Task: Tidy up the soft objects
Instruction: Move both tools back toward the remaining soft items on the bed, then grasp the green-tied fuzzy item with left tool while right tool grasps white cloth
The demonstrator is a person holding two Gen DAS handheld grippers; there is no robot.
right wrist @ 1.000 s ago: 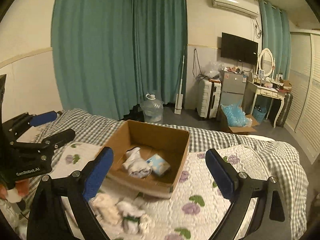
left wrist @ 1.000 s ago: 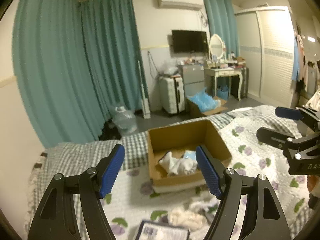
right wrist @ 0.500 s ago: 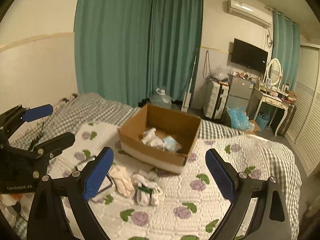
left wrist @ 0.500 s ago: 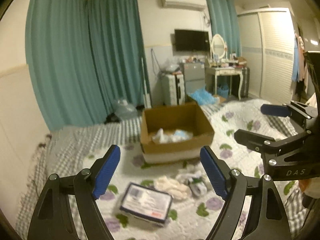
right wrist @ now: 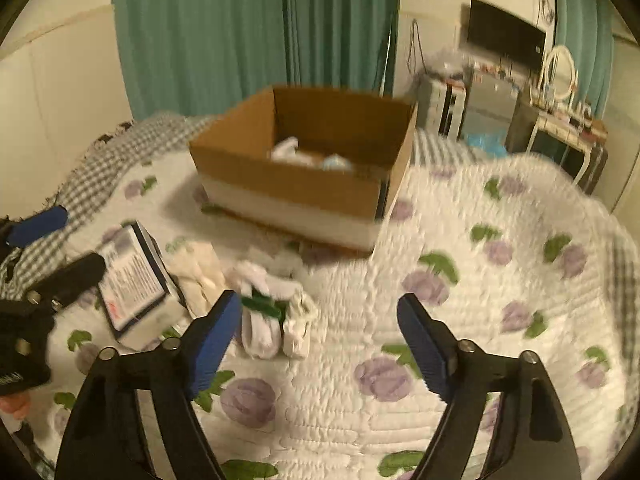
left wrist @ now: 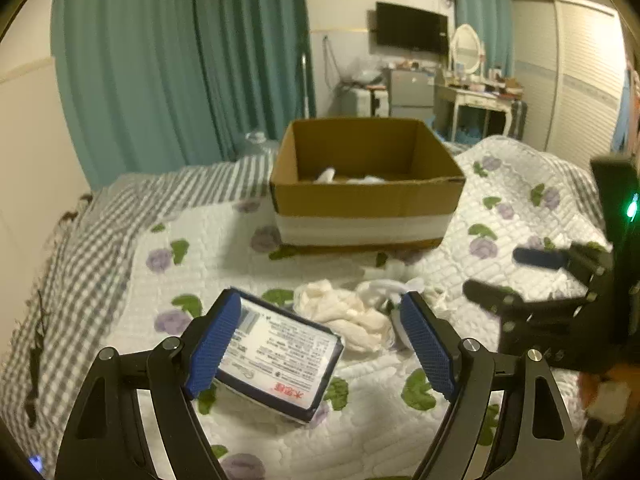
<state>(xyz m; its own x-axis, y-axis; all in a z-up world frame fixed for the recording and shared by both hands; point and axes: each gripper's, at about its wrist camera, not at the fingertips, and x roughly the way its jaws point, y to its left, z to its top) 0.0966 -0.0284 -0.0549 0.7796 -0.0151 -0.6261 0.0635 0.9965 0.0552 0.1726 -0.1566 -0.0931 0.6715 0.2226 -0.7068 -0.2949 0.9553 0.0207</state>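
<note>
An open cardboard box (left wrist: 366,200) (right wrist: 296,190) stands on the floral quilt and holds a few white and pale-blue soft items. In front of it lie a cream cloth bundle (left wrist: 344,314) (right wrist: 202,276), white socks with a green band (right wrist: 272,312) (left wrist: 390,292) and a flat tissue pack with a dark border (left wrist: 276,364) (right wrist: 134,280). My left gripper (left wrist: 320,346) is open and empty, low over the tissue pack and cream bundle. My right gripper (right wrist: 320,342) is open and empty, low over the quilt just right of the socks.
The bed has a white floral quilt (right wrist: 480,280) over a grey checked sheet (left wrist: 80,248). Teal curtains, a suitcase, a small fridge, a dressing table with a mirror (left wrist: 466,50) and a wall TV stand behind. A wall runs along the left.
Both grippers have dropped and moved in toward the bed. The box and the loose items look much nearer and lower in view. Both stay open and empty.
</note>
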